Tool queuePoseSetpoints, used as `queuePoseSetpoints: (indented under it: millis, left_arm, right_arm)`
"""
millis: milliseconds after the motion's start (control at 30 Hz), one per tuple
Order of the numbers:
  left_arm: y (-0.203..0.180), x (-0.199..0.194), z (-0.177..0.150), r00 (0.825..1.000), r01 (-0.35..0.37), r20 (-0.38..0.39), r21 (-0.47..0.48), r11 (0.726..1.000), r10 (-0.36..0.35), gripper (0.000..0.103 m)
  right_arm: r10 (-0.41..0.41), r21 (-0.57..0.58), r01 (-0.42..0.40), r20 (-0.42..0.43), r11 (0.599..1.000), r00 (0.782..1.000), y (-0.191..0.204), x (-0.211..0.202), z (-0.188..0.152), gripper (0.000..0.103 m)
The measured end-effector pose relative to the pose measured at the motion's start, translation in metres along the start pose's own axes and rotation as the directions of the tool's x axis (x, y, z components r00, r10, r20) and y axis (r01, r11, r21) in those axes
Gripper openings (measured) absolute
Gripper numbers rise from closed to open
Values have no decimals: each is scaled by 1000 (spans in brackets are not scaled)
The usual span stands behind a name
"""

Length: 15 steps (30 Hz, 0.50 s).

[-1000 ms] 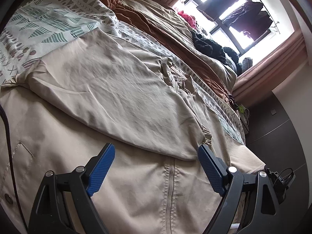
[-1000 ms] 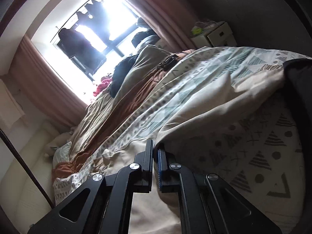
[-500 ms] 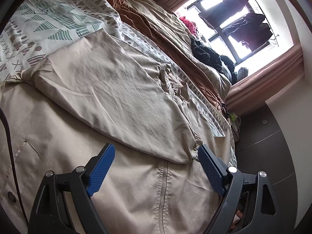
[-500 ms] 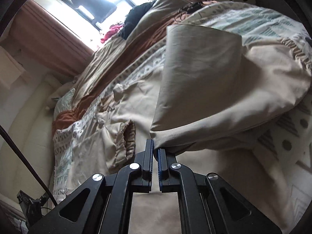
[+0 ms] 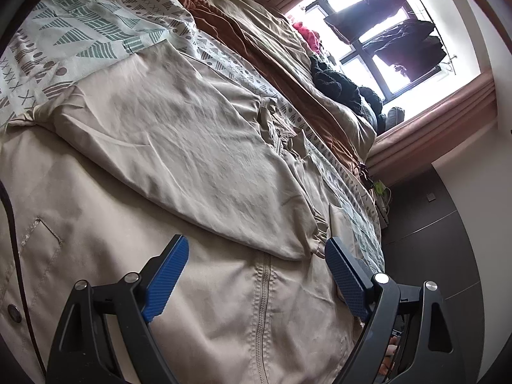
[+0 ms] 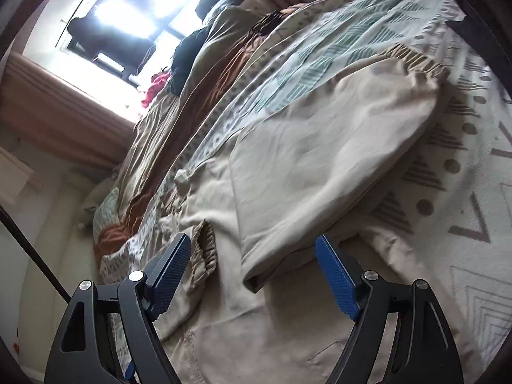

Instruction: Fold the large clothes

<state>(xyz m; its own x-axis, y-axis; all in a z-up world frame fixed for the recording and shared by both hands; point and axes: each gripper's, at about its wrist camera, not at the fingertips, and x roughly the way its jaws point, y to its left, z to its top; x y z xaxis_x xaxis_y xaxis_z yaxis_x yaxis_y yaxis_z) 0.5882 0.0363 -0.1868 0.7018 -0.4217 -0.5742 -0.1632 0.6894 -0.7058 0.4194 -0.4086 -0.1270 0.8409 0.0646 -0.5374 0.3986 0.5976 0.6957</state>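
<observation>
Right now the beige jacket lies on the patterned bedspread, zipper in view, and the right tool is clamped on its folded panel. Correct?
Not quite. The right tool is opening, its pads clear of the folded panel, as the right wrist view shows. The beige jacket does lie on the patterned bedspread, zipper in view.

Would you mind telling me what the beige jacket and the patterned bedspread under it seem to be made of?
Beige jacket: probably a thin synthetic weave, nylon or polyester, with a faint sheen; it falls in fine, crisp creases. Patterned bedspread: likely matte printed cotton, showing no shine and soft folds. Neither fibre can be confirmed by sight.
</observation>
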Motion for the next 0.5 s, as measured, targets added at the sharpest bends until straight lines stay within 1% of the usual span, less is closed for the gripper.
queuePoseSetpoints:
  millis: [133,167,233,300,333,433,500]
  left_arm:
    - [3,-3,4,1000,-26,9,17,1000,26,88]
    - [6,-3,6,999,-32,10,15,999,31,88]
    - [12,-4,9,999,-39,9,3,999,39,88]
    - [18,-6,12,999,-47,14,-11,999,47,88]
    - [21,-7,14,998,-53,17,-16,998,53,88]
    - [27,-9,18,998,-57,22,-30,998,58,88]
    - [29,-9,19,998,-59,25,-36,998,60,88]
  right_arm:
    - [-61,84,56,62,995,996,-39,-5,23,79]
    - [-75,97,68,72,993,995,-42,1,22,79]
    - [-78,133,66,83,989,993,-59,5,32,79]
    - [-65,175,51,80,983,995,-68,21,38,79]
    - [-79,178,65,76,982,994,-69,32,40,79]
    - [-103,170,87,84,982,991,-77,49,48,72]
    - [-93,187,76,84,979,992,-81,61,41,66]
